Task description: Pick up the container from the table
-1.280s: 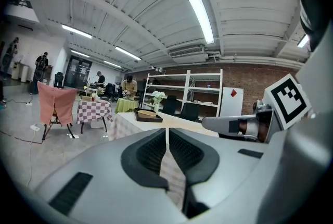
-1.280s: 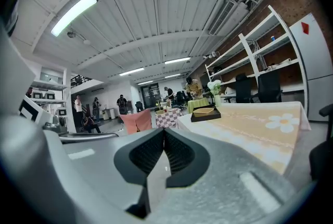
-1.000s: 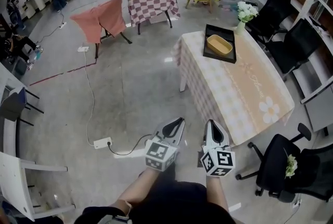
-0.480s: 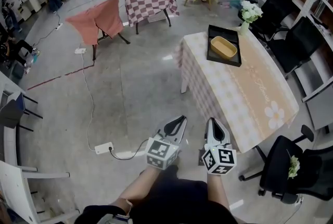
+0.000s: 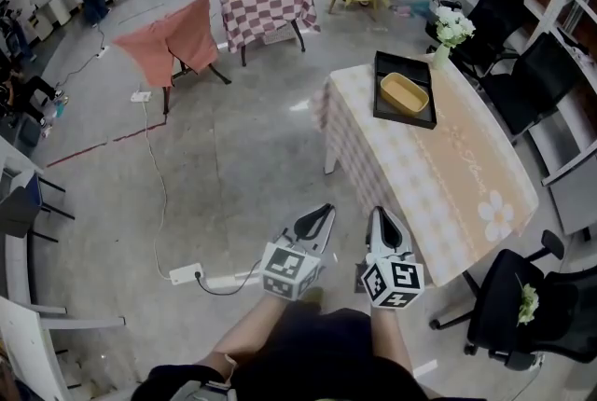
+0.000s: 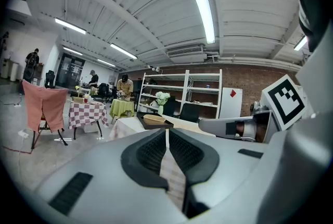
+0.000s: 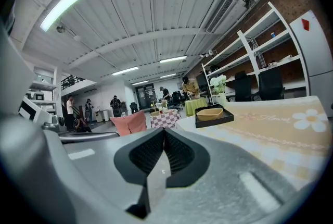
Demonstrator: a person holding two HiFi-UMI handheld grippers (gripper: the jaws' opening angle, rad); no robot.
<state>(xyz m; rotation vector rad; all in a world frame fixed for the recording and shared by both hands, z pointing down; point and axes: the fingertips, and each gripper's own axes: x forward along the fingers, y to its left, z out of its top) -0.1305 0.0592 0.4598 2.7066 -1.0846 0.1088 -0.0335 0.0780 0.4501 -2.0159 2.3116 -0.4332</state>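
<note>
A tan oval container (image 5: 404, 92) sits in a black tray (image 5: 385, 112) at the far end of a long table with a pale checked cloth (image 5: 438, 189). The same container (image 6: 153, 119) shows far ahead in the left gripper view, and the container (image 7: 210, 112) in its tray appears in the right gripper view. My left gripper (image 5: 322, 214) and right gripper (image 5: 377, 217) hang side by side over the floor, short of the table's near corner. Both are shut with nothing between the jaws.
A vase of white flowers (image 5: 451, 28) stands beside the tray. Black office chairs (image 5: 511, 297) crowd the table's right side and near end. A power strip with cable (image 5: 185, 275) lies on the floor at left. Farther off stand a checked table (image 5: 266, 6), an orange-draped frame (image 5: 172, 37) and shelving.
Both grippers have advanced toward the table together. The table and tray have slid slightly down and right in the head view. Both jaws stay shut.
</note>
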